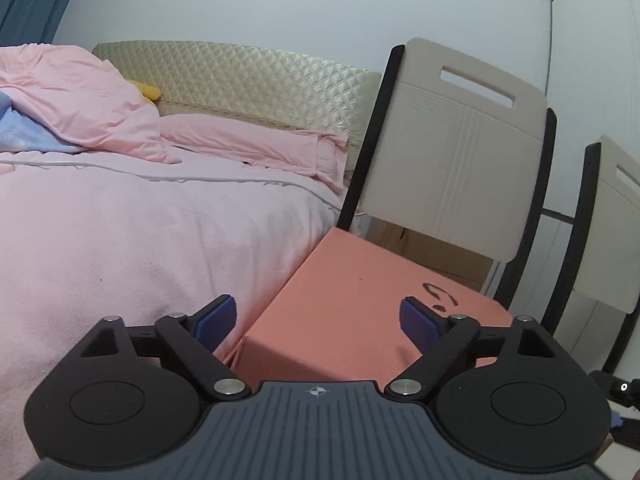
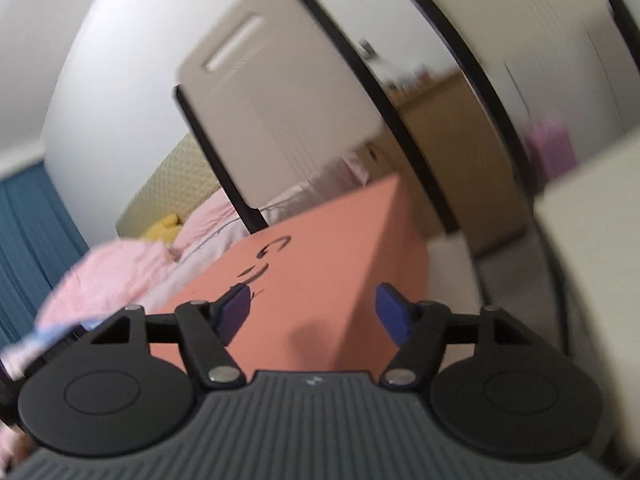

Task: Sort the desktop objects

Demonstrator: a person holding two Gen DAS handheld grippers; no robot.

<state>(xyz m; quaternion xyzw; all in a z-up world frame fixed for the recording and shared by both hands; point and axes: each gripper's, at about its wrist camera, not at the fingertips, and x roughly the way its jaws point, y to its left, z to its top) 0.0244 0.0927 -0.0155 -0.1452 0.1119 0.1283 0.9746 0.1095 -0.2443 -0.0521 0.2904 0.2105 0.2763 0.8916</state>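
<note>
A salmon-pink box with a black drawn mark on its top stands beside the bed, just ahead of both grippers. My left gripper is open above the box's near edge, nothing between its blue pads. In the tilted, motion-blurred right wrist view the same box fills the centre. My right gripper is open over the box's near end and holds nothing. No other desktop object shows in either view.
A bed with pink sheets, a pink duvet and a quilted headboard lies to the left. A beige chair with a black frame stands behind the box, a second chair to its right. A beige surface is at the right.
</note>
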